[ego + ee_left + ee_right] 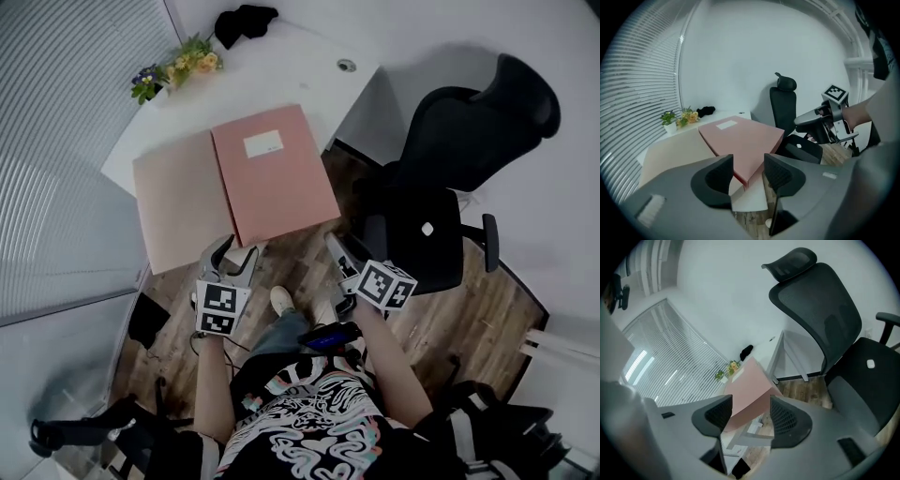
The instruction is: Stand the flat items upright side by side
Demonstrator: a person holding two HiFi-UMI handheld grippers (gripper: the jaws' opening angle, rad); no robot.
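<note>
Two flat folders lie side by side on the white desk: a pink folder with a white label, and to its left a beige folder. My left gripper hovers open just off the desk's near edge, in front of the seam between them. In the left gripper view the pink folder has its near corner showing beyond the open jaws, apart from the pads, and the beige folder lies left of it. My right gripper is open and empty, off the pink folder's near right corner.
A black office chair stands close on the right, beside the right gripper. At the desk's far end are a small pot of flowers and a black object. Window blinds run along the left. The floor is wood.
</note>
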